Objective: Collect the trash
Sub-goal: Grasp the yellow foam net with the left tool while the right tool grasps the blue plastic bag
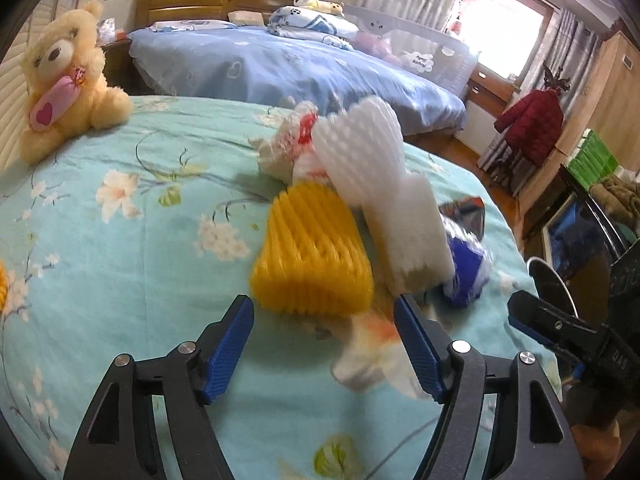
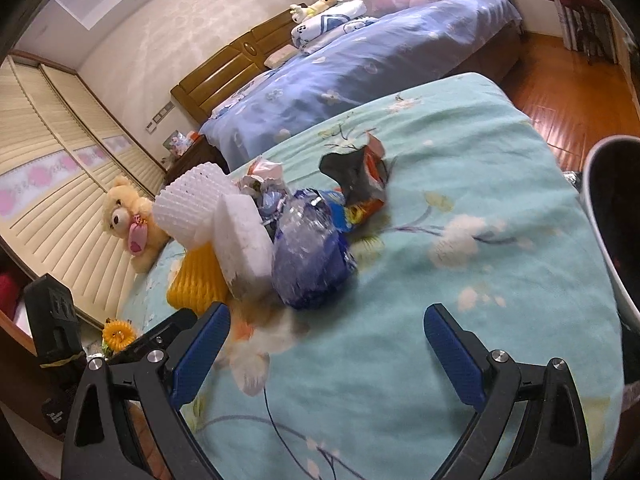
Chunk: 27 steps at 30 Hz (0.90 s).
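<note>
Left tool point(image 1: 324, 316) and right tool point(image 2: 327, 324) both gape, angled downward, empty.

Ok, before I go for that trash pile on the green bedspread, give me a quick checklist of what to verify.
1. Left gripper open with nothing between its pads: ok.
2. Right gripper open with nothing between its pads: ok.
3. Yellow foam net directly ahead of the left gripper, unobstructed: ok.
4. Blue plastic wrapper ahead of the right gripper, reachable: ok.
5. White foam net leaning on the pile, may topple when neighbours move: not ok.
6. Bin ready to receive trash at right: cannot tell, only its rim shows.
</note>
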Tool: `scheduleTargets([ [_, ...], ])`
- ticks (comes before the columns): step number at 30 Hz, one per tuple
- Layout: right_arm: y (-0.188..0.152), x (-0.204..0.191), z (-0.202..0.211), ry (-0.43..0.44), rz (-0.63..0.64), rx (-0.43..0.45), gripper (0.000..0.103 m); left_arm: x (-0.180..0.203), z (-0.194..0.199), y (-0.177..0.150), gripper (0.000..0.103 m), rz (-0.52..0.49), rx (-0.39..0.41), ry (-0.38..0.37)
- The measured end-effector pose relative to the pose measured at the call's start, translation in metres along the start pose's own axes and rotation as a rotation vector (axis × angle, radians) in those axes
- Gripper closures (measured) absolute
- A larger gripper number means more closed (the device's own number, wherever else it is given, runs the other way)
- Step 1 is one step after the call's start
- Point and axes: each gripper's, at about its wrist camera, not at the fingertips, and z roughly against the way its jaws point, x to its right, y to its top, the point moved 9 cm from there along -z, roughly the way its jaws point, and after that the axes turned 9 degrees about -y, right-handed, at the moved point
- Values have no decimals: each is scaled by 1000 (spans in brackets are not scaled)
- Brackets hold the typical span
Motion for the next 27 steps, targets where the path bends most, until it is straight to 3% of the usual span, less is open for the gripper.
scheduleTargets([
  [5, 10, -8, -15, 17, 8, 2, 7, 2, -15, 7, 31, -19, 1, 8],
  [7, 11, -11, -23, 27, 14, -13, 16, -5, -22, 9, 33, -19, -11, 16],
  [8, 9, -11, -27, 16, 23, -22, 29, -5, -25, 8, 36, -15, -17, 16],
  [9, 8, -11, -30, 7, 33, -30, 50, -5, -27, 8, 46, -16, -22, 9],
  [10, 5, -11, -31, 2, 40, -36, 56, -7, -31, 12, 57, -17, -27, -1],
  [14, -1, -12, -21, 2, 60, -19, 63, -2, -31, 16, 77, -43, -18, -25],
  [15, -2, -12, -18, 5, 60, -16, 64, -2, -32, 16, 94, -48, -16, -27],
  [27, -15, -1, 32, 11, 56, 37, 67, 11, -10, -11, 94, -80, -21, -73],
])
